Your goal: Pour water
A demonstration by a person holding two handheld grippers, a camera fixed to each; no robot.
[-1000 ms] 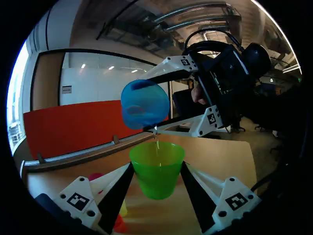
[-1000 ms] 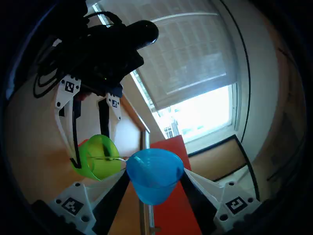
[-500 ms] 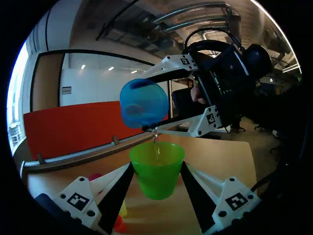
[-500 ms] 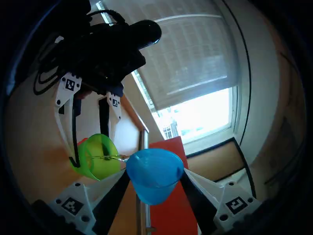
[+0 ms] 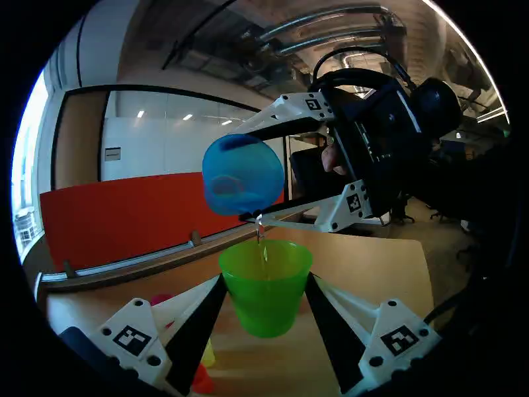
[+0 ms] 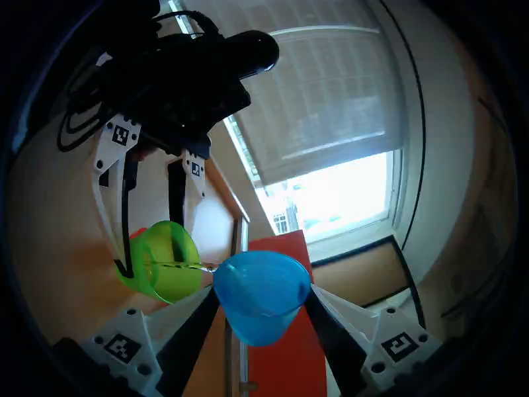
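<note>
Left gripper view: left claw (image 5: 266,283) clamps green cup (image 5: 264,301); right claw (image 5: 246,176) clamps blue cup (image 5: 238,172), dribbling water (image 5: 260,229).

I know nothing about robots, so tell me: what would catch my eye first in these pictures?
A blue cup, tipped high at centre in the right gripper, trickles a thin stream of water into a green cup just below it. The left gripper clamps the green cup, with a wooden table behind. A bright red wall panel runs along the left.
</note>
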